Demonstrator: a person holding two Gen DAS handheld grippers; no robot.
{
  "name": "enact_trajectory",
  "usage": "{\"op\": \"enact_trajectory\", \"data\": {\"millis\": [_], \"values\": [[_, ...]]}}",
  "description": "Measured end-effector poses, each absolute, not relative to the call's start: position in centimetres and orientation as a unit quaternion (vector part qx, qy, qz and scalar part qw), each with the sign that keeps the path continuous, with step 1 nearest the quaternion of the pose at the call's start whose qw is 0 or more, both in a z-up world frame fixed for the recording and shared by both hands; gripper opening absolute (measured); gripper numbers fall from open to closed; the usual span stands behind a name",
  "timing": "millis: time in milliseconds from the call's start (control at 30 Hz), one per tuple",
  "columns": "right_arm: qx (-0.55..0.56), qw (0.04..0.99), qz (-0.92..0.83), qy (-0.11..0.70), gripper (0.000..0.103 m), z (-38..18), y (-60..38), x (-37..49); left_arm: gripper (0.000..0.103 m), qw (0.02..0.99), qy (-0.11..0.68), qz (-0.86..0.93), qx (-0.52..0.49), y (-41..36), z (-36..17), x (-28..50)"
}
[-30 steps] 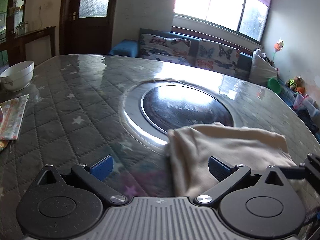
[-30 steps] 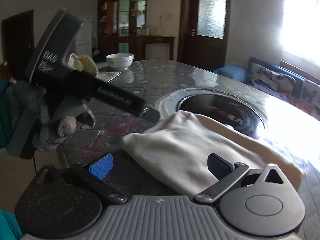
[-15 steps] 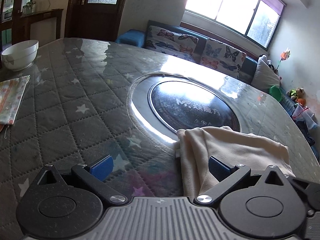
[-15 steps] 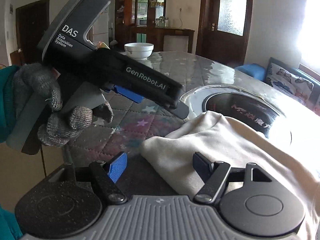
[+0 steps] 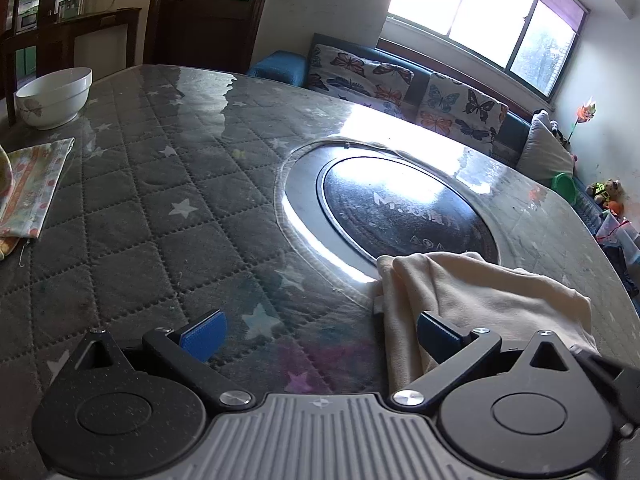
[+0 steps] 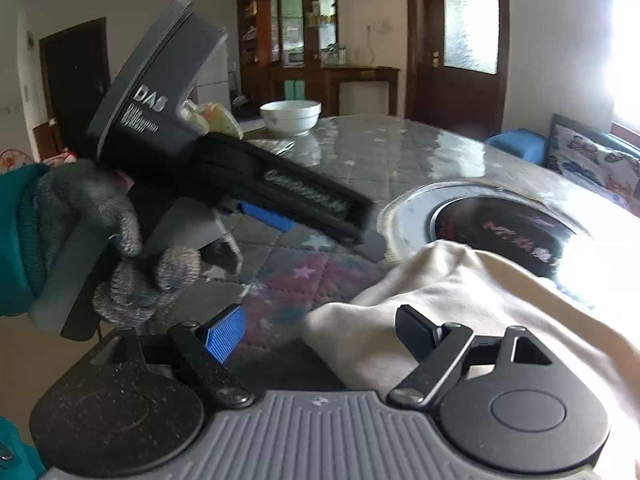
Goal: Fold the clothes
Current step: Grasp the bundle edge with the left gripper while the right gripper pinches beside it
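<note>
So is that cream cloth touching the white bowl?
Apart. In the left wrist view the cream cloth lies near the gripper at the right, while the white bowl sits far off at the table's left end.

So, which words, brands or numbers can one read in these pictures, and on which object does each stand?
"DAS": on the grey head of the left hand-held gripper, in the right wrist view.
Small lines under "DAS": blurred, unreadable.
Lettering along that gripper's black arm: motion-blurred, unreadable.
Pale print on the dark round plate in the table: unreadable in both views.
</note>
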State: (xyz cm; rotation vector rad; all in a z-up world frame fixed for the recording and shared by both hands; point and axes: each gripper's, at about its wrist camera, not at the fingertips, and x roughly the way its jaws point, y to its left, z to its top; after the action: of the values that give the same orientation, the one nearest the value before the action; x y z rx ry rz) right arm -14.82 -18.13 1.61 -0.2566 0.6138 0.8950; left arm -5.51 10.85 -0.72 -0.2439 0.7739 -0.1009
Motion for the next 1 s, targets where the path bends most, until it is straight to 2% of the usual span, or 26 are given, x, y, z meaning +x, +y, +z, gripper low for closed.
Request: {"op": "enact_trajectory", "data": {"millis": [167,267,367,533,667,833,867,1000], "values": [[-0.134,0.843,0.431,0.293,0.084,1.2,-17.7,-15.3,0.103,0.918,0.376,-0.05,-0.116,10.9,-0.7,-5.6],[-0.14,0.847,0.426,0.286,0.08,1.8,-18.0,-15.3,0.103,0.917,0.376,-0.05,-0.122,11.2,-0.6,-5.4],[-0.151,0.85,0.412,0.292,0.071,1.8,-17.8,-15.0,0.103,0.915,0.377,-0.056,-0.132,11.1,-0.4,-5.3],[-0.187,0.848,0.406,0.284,0.068,1.2,-16.8,-15.6,0.103,0.911,0.382,-0.067,-0.144,10.9,-0.2,-5.2],[-0.194,0.854,0.392,0.281,0.048,1.0,-16.9,-15.4,0.103,0.899,0.395,-0.076,-0.173,10.8,-0.5,-4.9],[-0.133,0.859,0.399,0.291,0.024,1.9,-18.4,-14.3,0.103,0.883,0.407,-0.081,-0.219,10.7,-1.0,-4.5],[-0.114,0.86,0.402,0.294,0.016,2.2,-18.9,-14.1,0.103,0.88,0.409,-0.084,-0.225,10.7,-1.0,-4.5],[-0.053,0.861,0.408,0.299,0.012,3.1,-20.3,-13.2,0.103,0.866,0.414,-0.095,-0.263,10.6,-1.0,-4.1]]}}
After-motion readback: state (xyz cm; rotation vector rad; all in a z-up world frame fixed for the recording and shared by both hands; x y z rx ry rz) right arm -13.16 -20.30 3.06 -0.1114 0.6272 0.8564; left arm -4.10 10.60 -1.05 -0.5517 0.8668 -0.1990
